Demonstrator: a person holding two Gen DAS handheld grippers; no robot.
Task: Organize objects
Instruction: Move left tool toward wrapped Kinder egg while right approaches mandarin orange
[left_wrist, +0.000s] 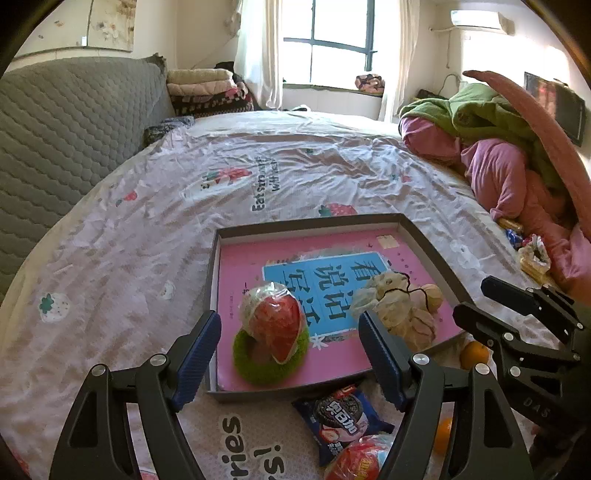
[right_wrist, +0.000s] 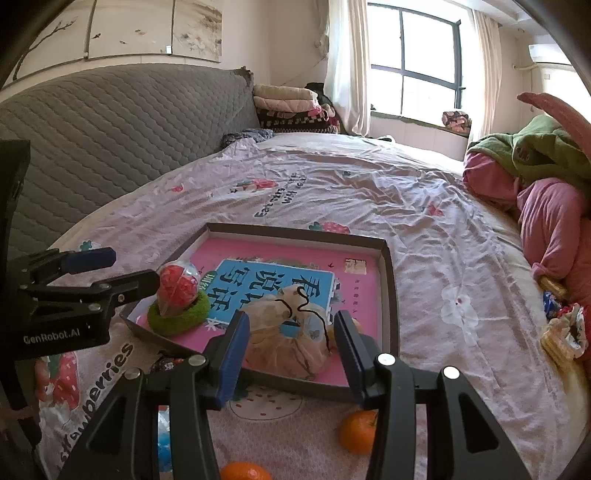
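**Tray on the bed holds three items; both grippers spread with nothing between the pads**

A shallow dark-walled tray (left_wrist: 424, 243) is seen lying flat on a bedsheet (left_wrist: 147, 229) printed with strawberries. The tray floor is covered by a pink book (left_wrist: 251, 266) with a blue title panel. On the book, in the near left part of the tray, a green fuzzy ring (left_wrist: 255, 365) is laid flat, and a red snack in clear wrap (left_wrist: 275, 321) is propped inside the ring, tilted. In the near right part of the tray, a bundle of pale cloth pouches (left_wrist: 399, 306) tied with a dark cord is seen resting on the book.

Outside the tray, just beside its near wall, a dark blue cookie packet (left_wrist: 341, 417) is laid on the sheet, with another red wrapped snack (left_wrist: 358, 461) touching its near edge. Two oranges are seen near the tray's right corner: one (right_wrist: 357, 430) close to the wall, one (right_wrist: 243, 472) nearer the camera. More small wrapped items (right_wrist: 565, 332) are gathered at the far right, by a heap of pink and green bedding (right_wrist: 546, 206).

The left gripper (left_wrist: 291, 358) is held released, jaws wide, above the tray's near edge, in line with the ring. The right gripper (right_wrist: 291, 347) is held partly spread; the pouch bundle is framed between its blue pads (right_wrist: 232, 354), but whether they touch it cannot be told.
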